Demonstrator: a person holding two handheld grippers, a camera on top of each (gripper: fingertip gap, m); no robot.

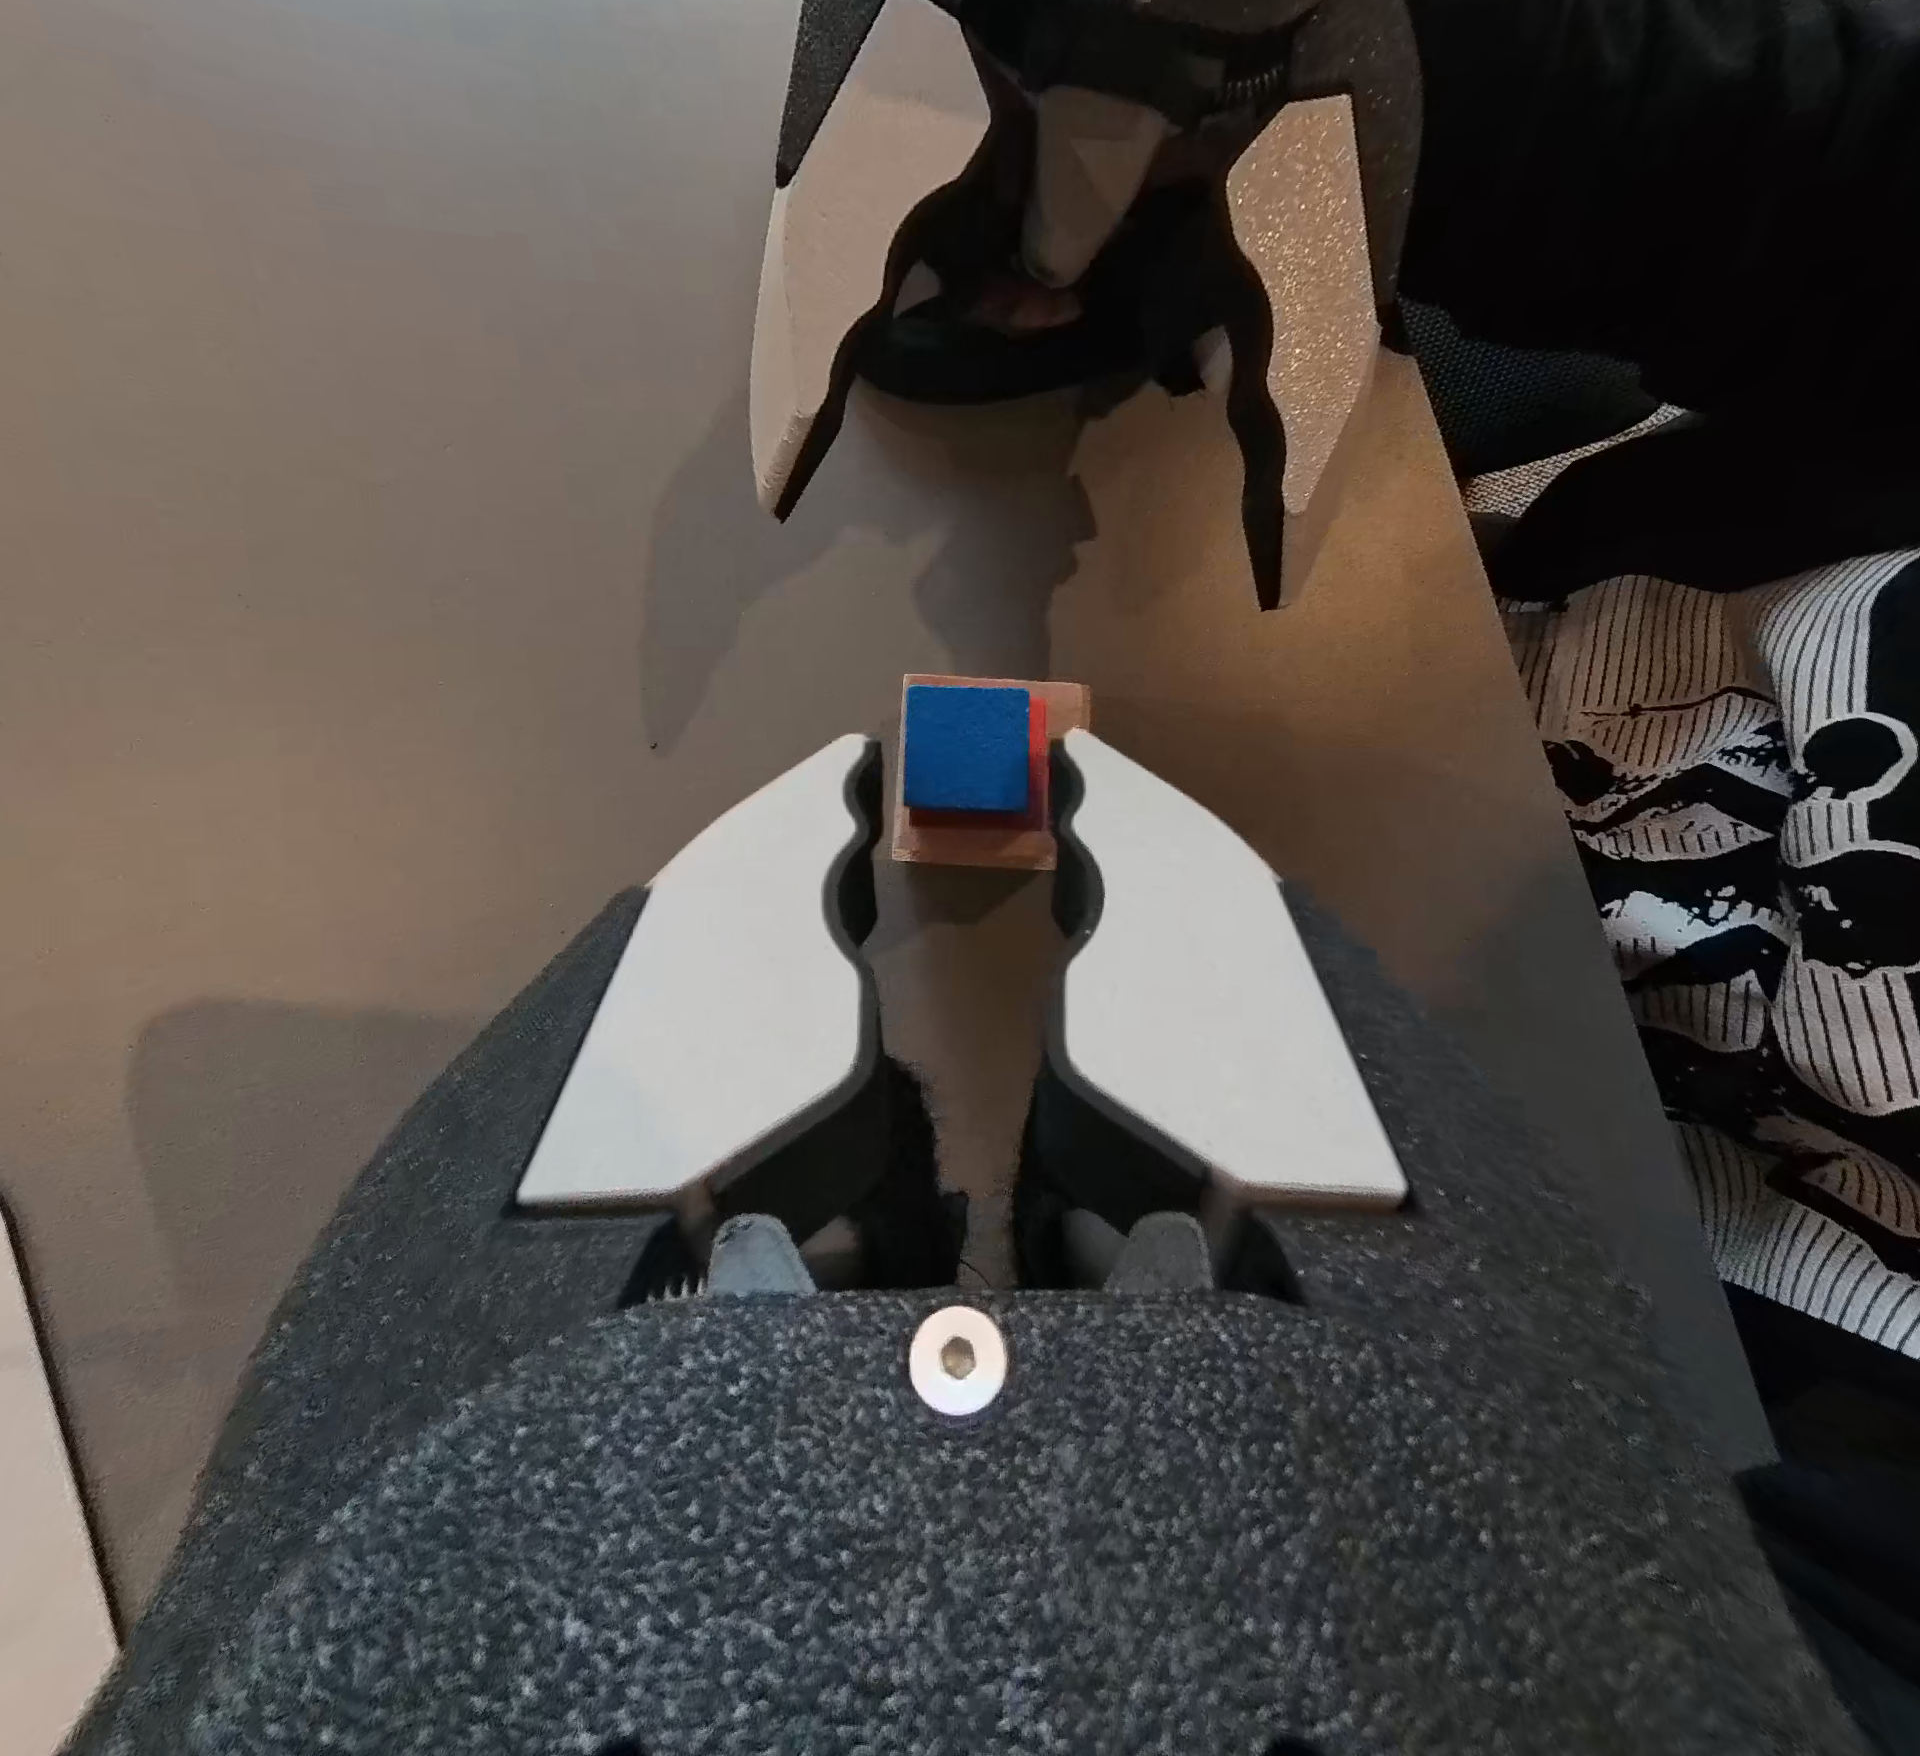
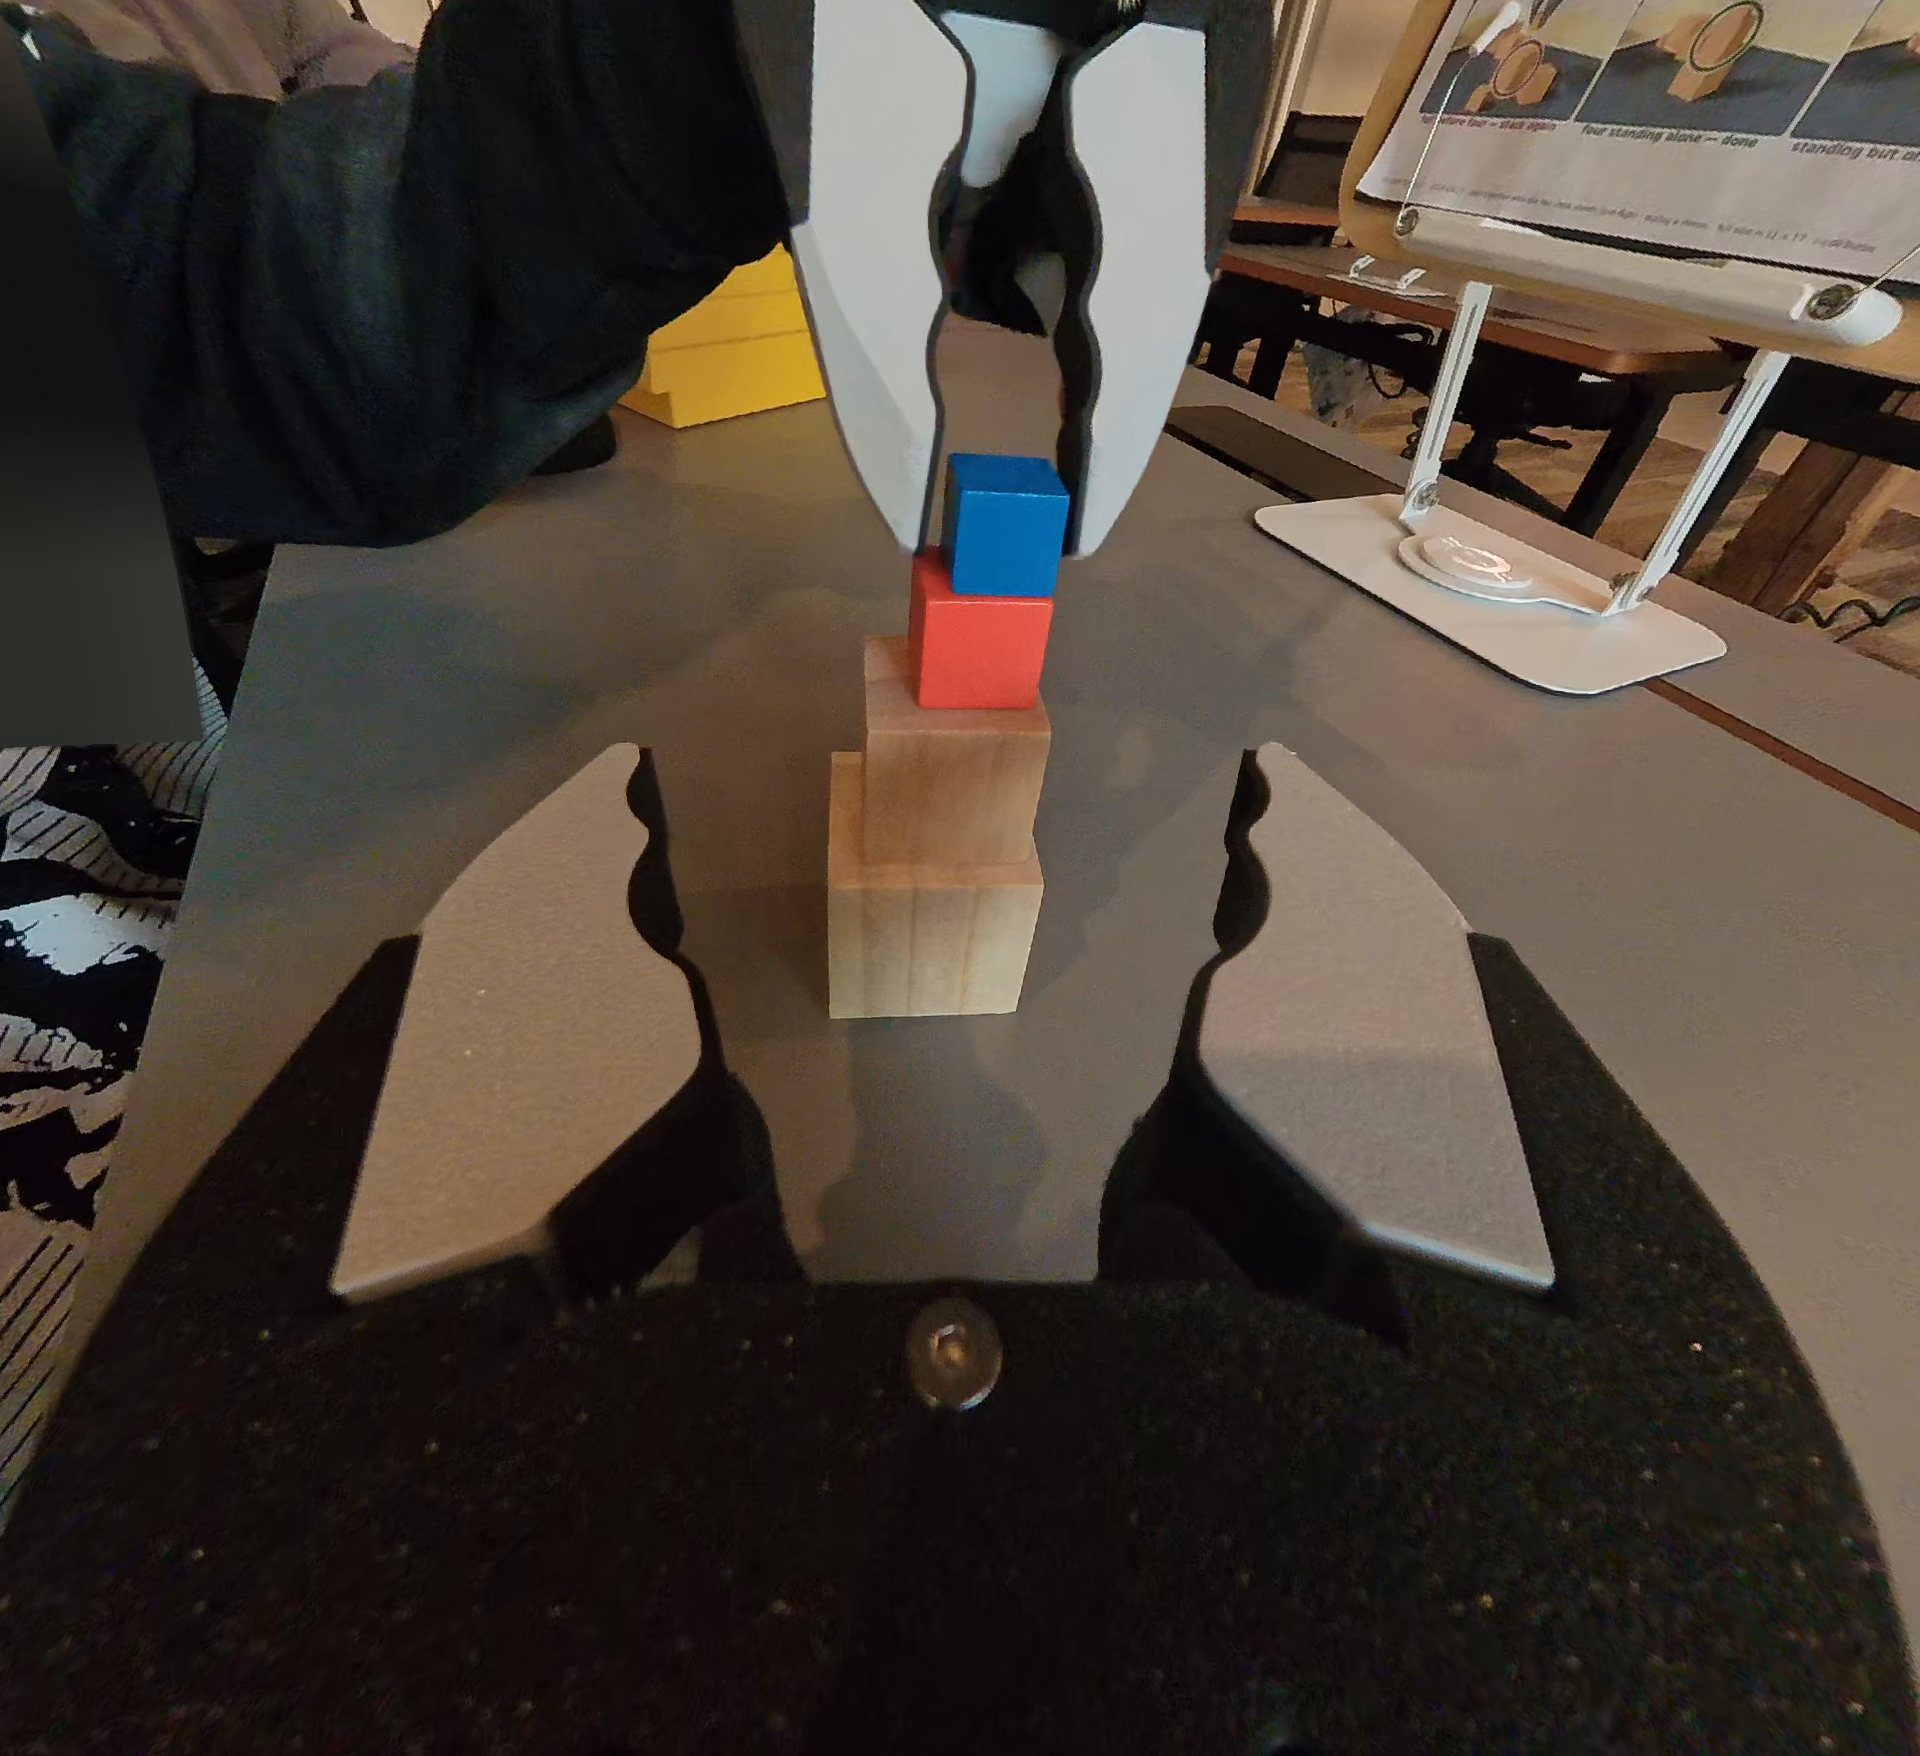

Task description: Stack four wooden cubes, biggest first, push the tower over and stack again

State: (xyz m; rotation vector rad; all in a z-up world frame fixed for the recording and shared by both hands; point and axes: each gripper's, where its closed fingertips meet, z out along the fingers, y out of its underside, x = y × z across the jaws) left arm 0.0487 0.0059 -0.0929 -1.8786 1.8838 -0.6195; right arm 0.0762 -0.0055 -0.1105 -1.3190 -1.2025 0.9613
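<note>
A four-cube tower is seen standing on the grey table [image 2: 1455,875], near its edge. The largest plain cube [image 2: 930,943] is at the base, a smaller plain cube [image 2: 956,787] is set on it, then the red cube [image 2: 977,646], then the blue cube [image 2: 1006,527] at twelve o'clock of the stack. Each upper cube is shifted toward three o'clock in the right wrist view, so the tower is stepped rather than centred.

The blue cube is bracketed by the left gripper [image 2: 1003,543] from above, its fingertips closed against the cube's two sides. The right gripper [image 2: 945,771] is held spread wide and empty, at six o'clock of the tower.

If the blue cube is released unevenly, or dragged as the fingers are lifted away, the offset stack is likely to be tipped early. The red cube could also be nudged by the fingertips, which reach close to its top.
</note>
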